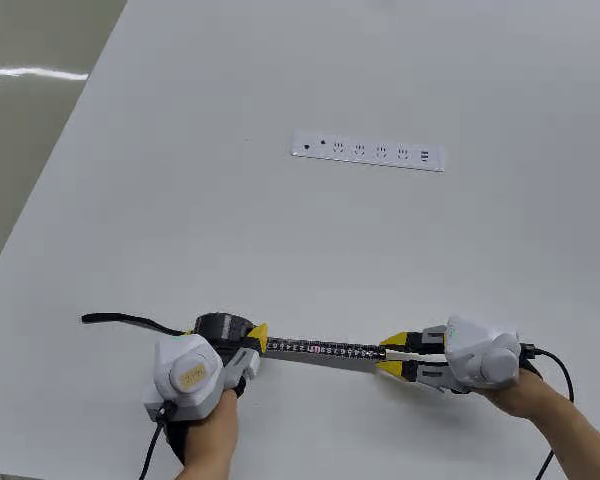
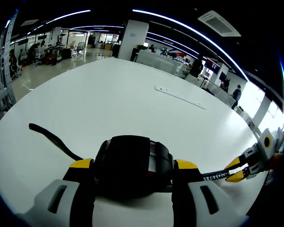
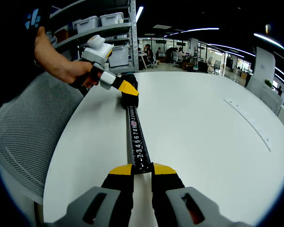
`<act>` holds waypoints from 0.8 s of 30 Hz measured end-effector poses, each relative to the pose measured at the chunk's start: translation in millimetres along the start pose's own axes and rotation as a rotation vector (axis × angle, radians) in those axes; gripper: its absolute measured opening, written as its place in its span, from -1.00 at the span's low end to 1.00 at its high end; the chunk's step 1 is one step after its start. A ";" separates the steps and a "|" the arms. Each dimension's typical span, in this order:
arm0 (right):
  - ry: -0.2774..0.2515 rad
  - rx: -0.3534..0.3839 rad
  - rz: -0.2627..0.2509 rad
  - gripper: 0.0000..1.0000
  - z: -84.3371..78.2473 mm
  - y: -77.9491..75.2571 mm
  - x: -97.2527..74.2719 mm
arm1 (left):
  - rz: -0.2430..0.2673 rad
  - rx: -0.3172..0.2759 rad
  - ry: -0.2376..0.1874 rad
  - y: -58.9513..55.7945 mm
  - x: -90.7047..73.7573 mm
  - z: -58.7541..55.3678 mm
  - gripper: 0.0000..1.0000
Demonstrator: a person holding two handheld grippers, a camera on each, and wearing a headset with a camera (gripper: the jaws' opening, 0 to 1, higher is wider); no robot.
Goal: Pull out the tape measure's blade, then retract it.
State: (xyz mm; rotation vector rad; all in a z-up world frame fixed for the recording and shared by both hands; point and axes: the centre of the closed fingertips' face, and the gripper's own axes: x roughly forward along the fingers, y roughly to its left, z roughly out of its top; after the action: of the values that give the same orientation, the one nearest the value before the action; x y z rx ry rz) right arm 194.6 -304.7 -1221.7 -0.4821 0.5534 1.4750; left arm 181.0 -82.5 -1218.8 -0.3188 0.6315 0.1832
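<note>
Tape measure case [image 2: 132, 161] is on the tabletop [image 1: 280, 240], well to your side of the power strip [image 1: 368, 151] and left of its left end. The black wrist strap [image 1: 120, 320] trails further left

Left gripper [image 1: 245, 345]: fingers [image 2: 184, 165] closed on both sides of the case, pinning it

Blade [image 3: 136, 137] is out a short run, heading right from the case, roughly parallel to the power strip. It's low over the tabletop, can't tell if it touches

Right gripper [image 3: 137, 169]: fingers [image 3: 163, 170] pinched almost shut on the blade's free end. The end hook is hidden between them

My read: you're mid-stroke with the blade only partly out. Can't tell pull from retract off one frame, but the short run suggests pull-out

Next move for the pull: draw the right gripper straight away from the case along the blade line, no twist, with the left gripper holding the case flat so it doesn't drag or tip. For the retract, walk the end back to the case under grip rather than releasing it, since a free blade would likely snap in
</note>
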 end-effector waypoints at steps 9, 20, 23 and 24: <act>-0.003 0.001 0.005 -0.76 1.7 1.7 2.3 | 0.003 0.042 0.003 -2.0 -0.3 -1.3 0.26; -0.008 0.002 0.006 -0.76 4.4 0.5 6.9 | 0.000 0.024 0.002 -0.7 0.2 -0.7 0.26; -0.008 0.002 0.007 -0.76 5.5 0.8 8.1 | -0.001 0.021 0.003 -0.9 -0.2 -0.1 0.26; -0.008 0.001 0.007 -0.76 5.6 0.8 8.6 | -0.002 0.021 0.003 -1.0 -0.3 0.1 0.26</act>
State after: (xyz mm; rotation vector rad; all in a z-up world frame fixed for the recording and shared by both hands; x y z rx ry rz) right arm 194.3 -294.4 -1222.6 -0.4738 0.5500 1.4831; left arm 181.0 -83.4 -1218.3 -0.2990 0.6362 0.1744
